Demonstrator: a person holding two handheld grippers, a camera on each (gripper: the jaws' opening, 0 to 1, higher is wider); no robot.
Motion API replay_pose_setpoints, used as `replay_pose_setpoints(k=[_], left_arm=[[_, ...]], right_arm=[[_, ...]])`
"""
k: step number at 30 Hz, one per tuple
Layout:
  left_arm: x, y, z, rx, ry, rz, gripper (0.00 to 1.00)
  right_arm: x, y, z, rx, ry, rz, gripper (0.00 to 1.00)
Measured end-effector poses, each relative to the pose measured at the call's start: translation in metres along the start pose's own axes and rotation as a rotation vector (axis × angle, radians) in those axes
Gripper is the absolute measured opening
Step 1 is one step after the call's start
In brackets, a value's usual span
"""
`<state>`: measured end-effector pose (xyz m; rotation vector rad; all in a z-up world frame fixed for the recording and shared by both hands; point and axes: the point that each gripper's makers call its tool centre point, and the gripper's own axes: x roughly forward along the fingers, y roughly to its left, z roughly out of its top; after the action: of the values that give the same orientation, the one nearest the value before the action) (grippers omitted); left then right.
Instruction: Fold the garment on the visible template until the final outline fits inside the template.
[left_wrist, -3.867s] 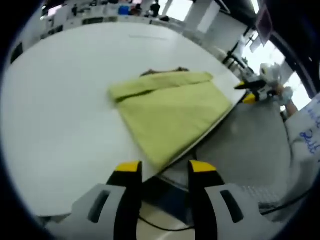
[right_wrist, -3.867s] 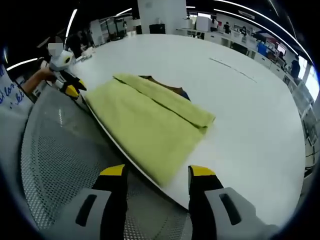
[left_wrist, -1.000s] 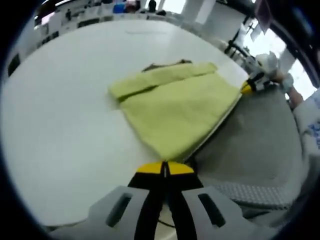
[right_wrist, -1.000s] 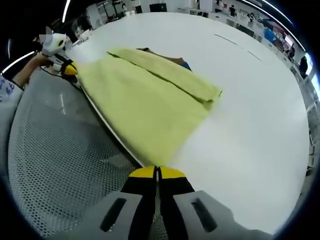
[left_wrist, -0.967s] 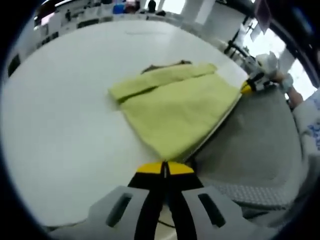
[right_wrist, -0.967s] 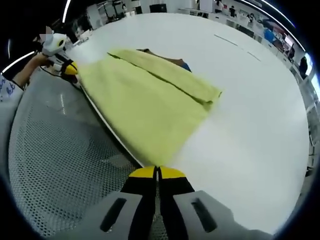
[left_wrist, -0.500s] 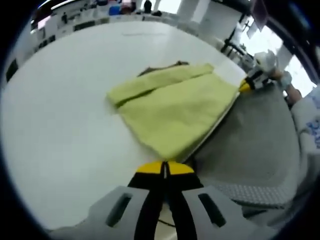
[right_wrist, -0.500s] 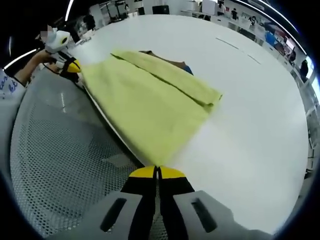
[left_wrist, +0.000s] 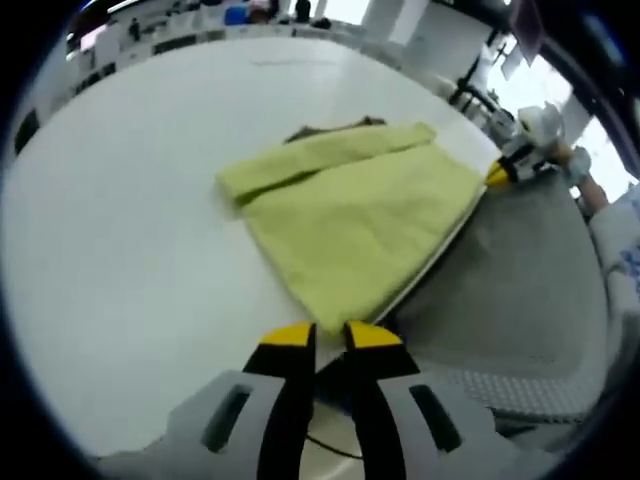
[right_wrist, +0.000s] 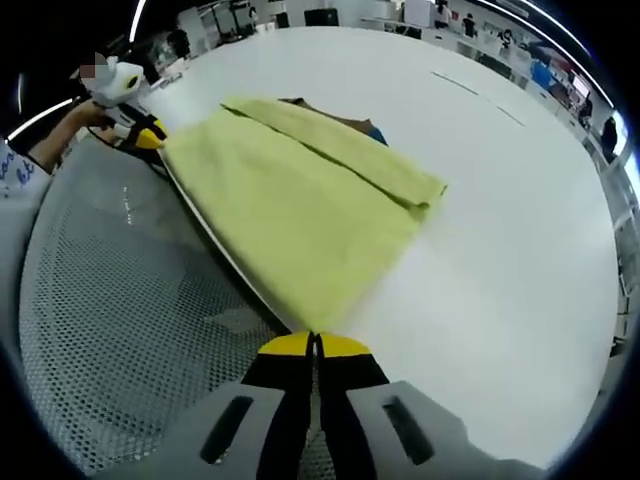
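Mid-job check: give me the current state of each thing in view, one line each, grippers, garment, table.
left gripper: jaws slightly parted, just short of the garment's near corner, gripping nothing.
right gripper: jaws closed at the garment's near corner; whether cloth is pinched cannot be told.
yellow-green garment: folded, lying flat along the table edge, a narrower folded strip on its far side.
white table: bears the garment.

White bench (left_wrist: 120, 230) with a short dark line (right_wrist: 468, 86) near its far side; perforated grey metal surface (right_wrist: 110, 330) just beside bench edge; desks, people far behind.
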<state>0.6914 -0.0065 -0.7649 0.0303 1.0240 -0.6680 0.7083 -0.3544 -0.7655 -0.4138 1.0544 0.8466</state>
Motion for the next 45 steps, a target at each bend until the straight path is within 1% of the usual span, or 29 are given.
replay_pose_setpoints(k=[1, 2, 4, 6, 11, 15, 22, 27, 32, 36, 40, 45], left_arm=[[0.001, 0.0, 0.0, -0.025, 0.0, -0.002, 0.01], [0.001, -0.001, -0.001, -0.031, 0.008, -0.006, 0.01], [0.0, -0.002, 0.0, -0.027, 0.004, -0.009, 0.0], [-0.001, -0.003, -0.001, -0.036, 0.011, -0.015, 0.0], [-0.006, -0.005, -0.001, -0.021, 0.022, -0.021, 0.0], [-0.01, -0.006, 0.002, -0.003, 0.027, -0.022, 0.0], [-0.024, -0.008, 0.013, 0.016, -0.002, -0.023, 0.0], [-0.03, -0.015, 0.016, 0.054, 0.004, -0.029, 0.0], [-0.032, -0.017, 0.011, 0.077, 0.037, -0.043, 0.0], [-0.028, -0.017, 0.001, 0.071, 0.067, -0.049, 0.0], [-0.026, -0.019, -0.007, 0.053, 0.09, -0.057, 0.0], [-0.024, -0.022, -0.009, 0.077, 0.122, -0.067, 0.0]], right_arm=[[0.0, 0.0, 0.0, 0.0, 0.0, 0.0, 0.02], [0.0, 0.0, 0.0, 0.001, 0.0, 0.0, 0.02], [0.0, 0.0, 0.0, 0.004, -0.001, 0.0, 0.02], [-0.001, 0.001, 0.0, 0.003, -0.002, -0.001, 0.02], [-0.004, 0.002, 0.003, -0.005, -0.006, 0.003, 0.01], [-0.009, 0.004, 0.004, 0.005, -0.003, 0.011, 0.01], [-0.02, 0.009, 0.009, -0.003, -0.017, 0.013, 0.01], [-0.026, 0.012, 0.011, -0.018, -0.013, 0.016, 0.01], [-0.03, 0.013, 0.006, -0.033, 0.01, 0.019, 0.01], [-0.027, 0.016, 0.0, -0.032, 0.026, 0.03, 0.01], [-0.022, 0.015, -0.007, -0.02, 0.051, 0.024, 0.01], [-0.018, 0.013, -0.012, -0.019, 0.075, 0.025, 0.01]])
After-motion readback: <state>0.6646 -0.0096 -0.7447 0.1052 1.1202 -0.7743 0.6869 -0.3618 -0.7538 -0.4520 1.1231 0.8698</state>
